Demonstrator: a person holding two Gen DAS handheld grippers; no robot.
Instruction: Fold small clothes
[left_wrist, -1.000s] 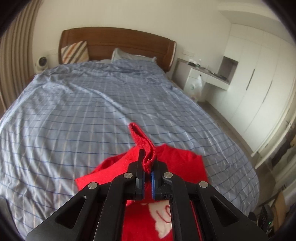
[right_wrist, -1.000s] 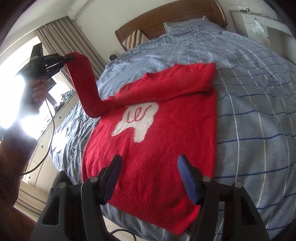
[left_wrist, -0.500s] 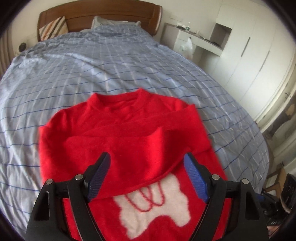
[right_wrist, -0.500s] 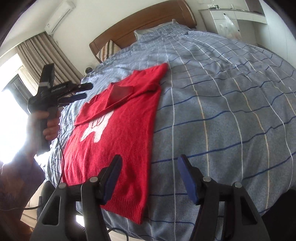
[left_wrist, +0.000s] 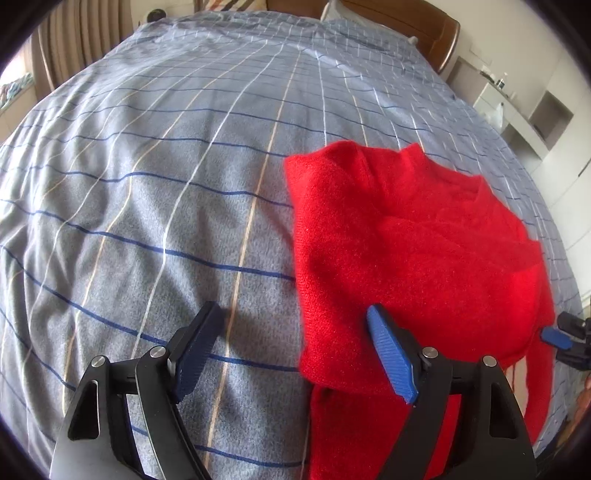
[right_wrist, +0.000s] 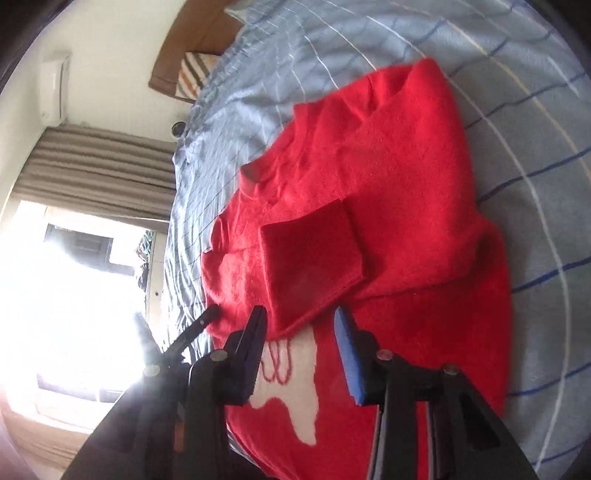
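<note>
A red sweater (left_wrist: 406, 251) lies flat on the bed (left_wrist: 166, 184), on a blue-grey cover with a grid of dark blue, white and tan lines, toward the foot edge and well short of the wooden headboard (right_wrist: 192, 37) with its striped pillow (right_wrist: 194, 75). In the left wrist view the left tongs (left_wrist: 295, 354) hang low over the cover with the jaws spread wide and just closing; the left finger (left_wrist: 195, 350) is over bare cover, the blue-padded right finger (left_wrist: 391, 354) is over the sweater's near left edge, and nothing is pinched between them. The sweater's side edge runs between the two fingers. Both sleeves are folded across the chest, and the cuff (right_wrist: 310, 266) of the top one lies as a darker square flap on the middle of the body. Below that flap a white patch (right_wrist: 291, 384) with red loops shows on the front. In the right wrist view the right tongs (right_wrist: 299, 325) are half spread and closing, their tips just in front of the cuff's lower edge; the pads do not press on the knit, so nothing is gripped. To the left of them in that view the dark tips of the left tongs show at the sweater's edge, against a bright window (right_wrist: 74, 295) and striped curtain (right_wrist: 99, 158).
</note>
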